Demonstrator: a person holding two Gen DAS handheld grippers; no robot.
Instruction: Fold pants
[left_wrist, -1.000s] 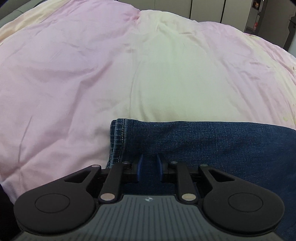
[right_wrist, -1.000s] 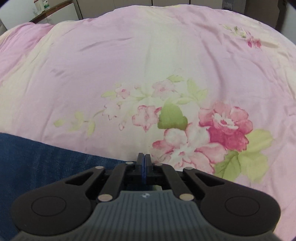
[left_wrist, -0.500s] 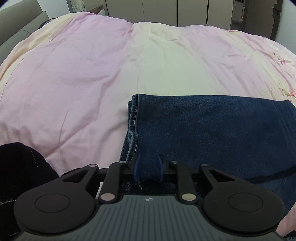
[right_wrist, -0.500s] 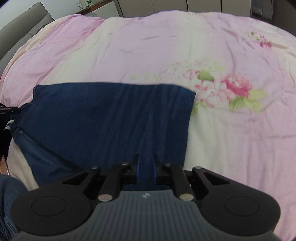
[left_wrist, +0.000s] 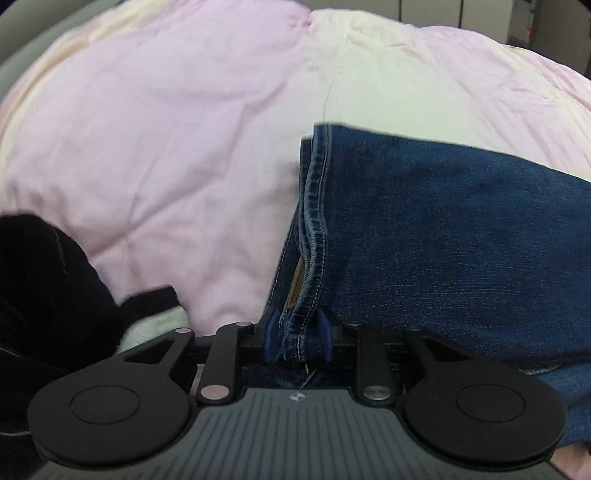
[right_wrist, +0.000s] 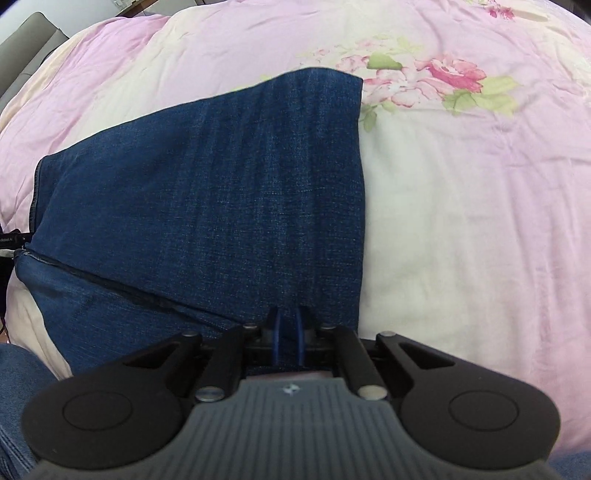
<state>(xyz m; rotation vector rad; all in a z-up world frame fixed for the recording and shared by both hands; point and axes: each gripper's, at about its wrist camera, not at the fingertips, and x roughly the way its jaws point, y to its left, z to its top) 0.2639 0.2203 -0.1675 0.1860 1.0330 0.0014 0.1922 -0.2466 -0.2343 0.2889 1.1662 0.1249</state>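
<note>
Both grippers grip folded pants (right_wrist: 221, 206) on pink bedspread (right_wrist: 461, 221): left gripper (left_wrist: 297, 338) jaws opening, bunched hem seam still between them; right gripper (right_wrist: 288, 341) jaws closing on denim edge. Long axis runs left-to-right across bed, hems toward left

A bedroom in a home, seen from just above a made bed.

A soft, puffy pink and cream quilt with printed pink roses and green leaves (right_wrist: 454, 77) covers the whole bed and fills the space ahead of both claws. Beyond its far edge, ahead and to the left of the right claw, stands a grey padded headboard (right_wrist: 26, 48). Pale cupboard doors (left_wrist: 436, 13) line the wall past the far side of the bed, ahead of the left claw.
</note>
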